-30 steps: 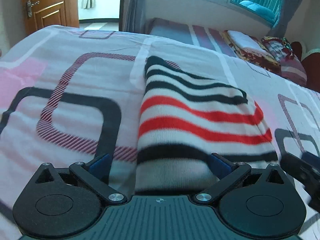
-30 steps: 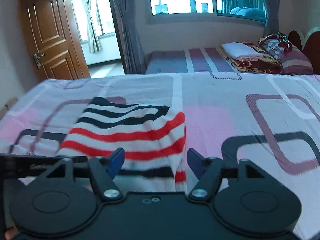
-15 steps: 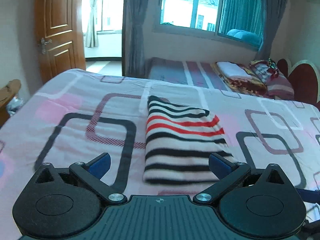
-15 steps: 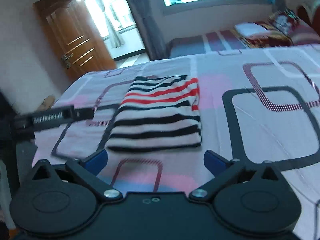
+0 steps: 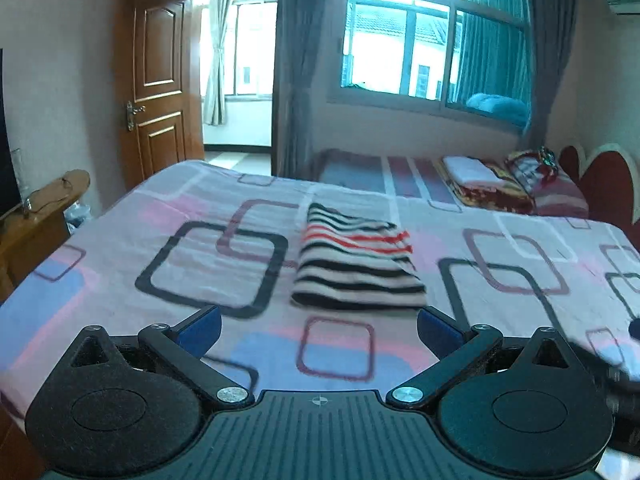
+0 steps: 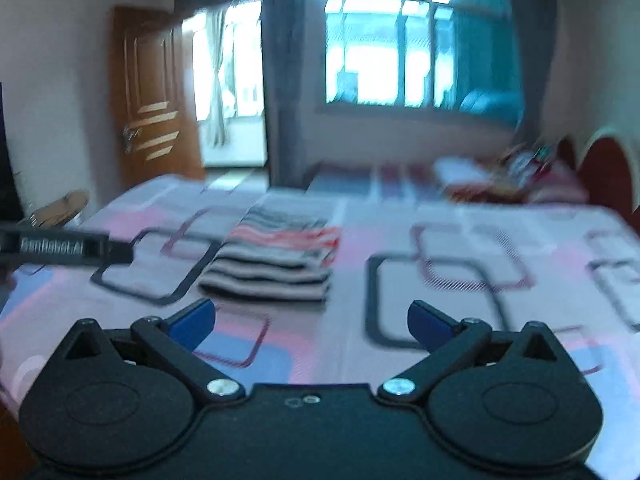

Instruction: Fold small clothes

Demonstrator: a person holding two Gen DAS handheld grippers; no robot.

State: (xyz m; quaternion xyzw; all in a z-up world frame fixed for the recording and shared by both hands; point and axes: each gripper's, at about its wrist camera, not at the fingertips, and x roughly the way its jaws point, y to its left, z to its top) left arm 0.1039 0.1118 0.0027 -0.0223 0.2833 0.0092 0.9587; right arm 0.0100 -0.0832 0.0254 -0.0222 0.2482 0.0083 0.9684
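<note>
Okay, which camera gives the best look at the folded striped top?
The left wrist view: the folded striped top is fairly sharp there, with its black, white and red stripes distinct. The right wrist view shows it too, but motion blur smears it.

Folded garment (image 5: 356, 264) on bed (image 5: 120, 264)

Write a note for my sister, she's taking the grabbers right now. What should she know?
Left gripper: open, holding nothing.
Right gripper: open, holding nothing.
Striped top: folded into a neat rectangle, lying flat on the patterned bedspread, ahead of both grippers and touching neither.
Done: this top looks fully folded and set down.
Left: no other loose clothes show on this bed, so look around for the next small piece before going on.
</note>
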